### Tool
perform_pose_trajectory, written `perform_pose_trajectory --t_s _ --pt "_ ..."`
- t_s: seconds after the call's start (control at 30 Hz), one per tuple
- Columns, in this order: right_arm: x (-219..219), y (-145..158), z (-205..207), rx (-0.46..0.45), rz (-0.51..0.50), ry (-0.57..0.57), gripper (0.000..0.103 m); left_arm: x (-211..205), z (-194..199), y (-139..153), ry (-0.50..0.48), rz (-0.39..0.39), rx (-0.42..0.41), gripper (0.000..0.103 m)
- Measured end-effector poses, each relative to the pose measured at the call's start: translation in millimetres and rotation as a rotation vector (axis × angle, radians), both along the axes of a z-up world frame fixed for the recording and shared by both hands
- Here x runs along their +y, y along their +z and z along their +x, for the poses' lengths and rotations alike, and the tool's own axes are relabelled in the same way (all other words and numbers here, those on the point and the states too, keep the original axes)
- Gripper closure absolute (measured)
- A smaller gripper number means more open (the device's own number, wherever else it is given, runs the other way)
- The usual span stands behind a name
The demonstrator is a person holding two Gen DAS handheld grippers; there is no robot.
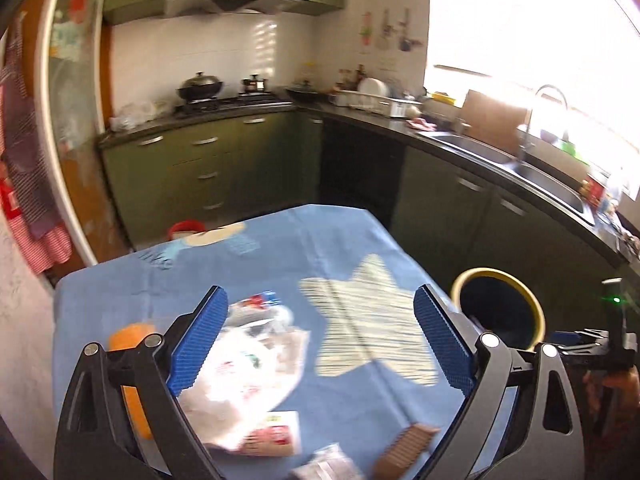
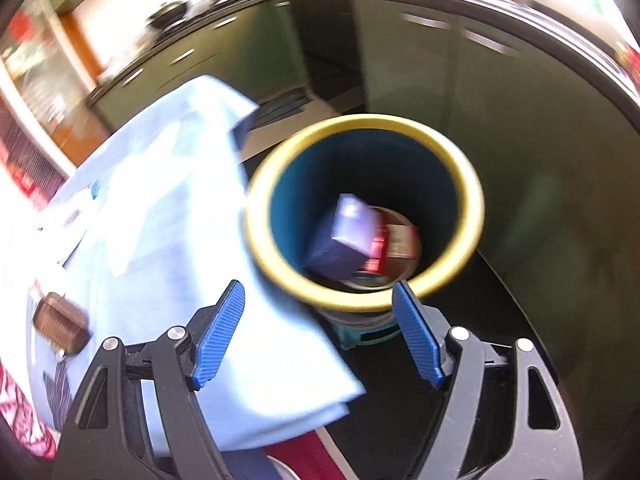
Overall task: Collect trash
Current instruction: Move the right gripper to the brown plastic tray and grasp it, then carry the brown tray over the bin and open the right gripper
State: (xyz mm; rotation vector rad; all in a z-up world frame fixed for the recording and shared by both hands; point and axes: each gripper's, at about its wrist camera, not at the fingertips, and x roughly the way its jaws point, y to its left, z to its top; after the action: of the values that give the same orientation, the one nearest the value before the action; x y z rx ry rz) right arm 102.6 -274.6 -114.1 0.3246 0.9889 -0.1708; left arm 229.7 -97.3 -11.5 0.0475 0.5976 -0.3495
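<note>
Left wrist view: your left gripper (image 1: pixel 316 344) hangs over the blue tablecloth (image 1: pixel 344 240), jaws spread wide, nothing between them.
Wrappers: the crumpled plastic bag (image 1: pixel 244 364) lies just beside the left finger; a brown block (image 1: pixel 404 448) lies nearer, to the right.
Bin: the yellow-rimmed bin (image 1: pixel 536 312) stands off the table's right edge.
Right wrist view: your right gripper (image 2: pixel 318 334) is open and empty above the bin's near rim (image 2: pixel 280 272).
Inside the bin: a purple box (image 2: pixel 344 236) and a red packet (image 2: pixel 396 244).

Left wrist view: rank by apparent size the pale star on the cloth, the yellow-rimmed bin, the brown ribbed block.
1. Pale star print on the blue tablecloth
2. Yellow-rimmed dark bin, partly hidden by a finger
3. Brown ribbed block, smallest though nearest the camera
</note>
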Motion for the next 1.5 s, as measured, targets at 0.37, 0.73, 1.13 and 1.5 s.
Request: perform_pose_trajectory --t_s 0.37,0.73,1.13,1.5 --pt "164.6 28.6 11.4 -0.174 -0.027 0.480 0.025 78.8 7.8 -38.1 0.085 -0.099 0.029 0.010" --pt "226.3 12.4 19.3 -0.229 -0.207 0.579 0.011 75.8 -8.7 -32.7 0.074 -0.128 -0.029 0.009" --pt "230.4 -5.9 33.0 -0.185 -0.177 0.547 0.020 76.9 -5.7 -34.4 0.073 -0.143 -0.012 0.009" --pt "216.9 -3.1 32.2 -0.191 -0.137 0.510 0.037 73.2 -2.8 -39.5 0.064 -0.146 0.002 0.009"
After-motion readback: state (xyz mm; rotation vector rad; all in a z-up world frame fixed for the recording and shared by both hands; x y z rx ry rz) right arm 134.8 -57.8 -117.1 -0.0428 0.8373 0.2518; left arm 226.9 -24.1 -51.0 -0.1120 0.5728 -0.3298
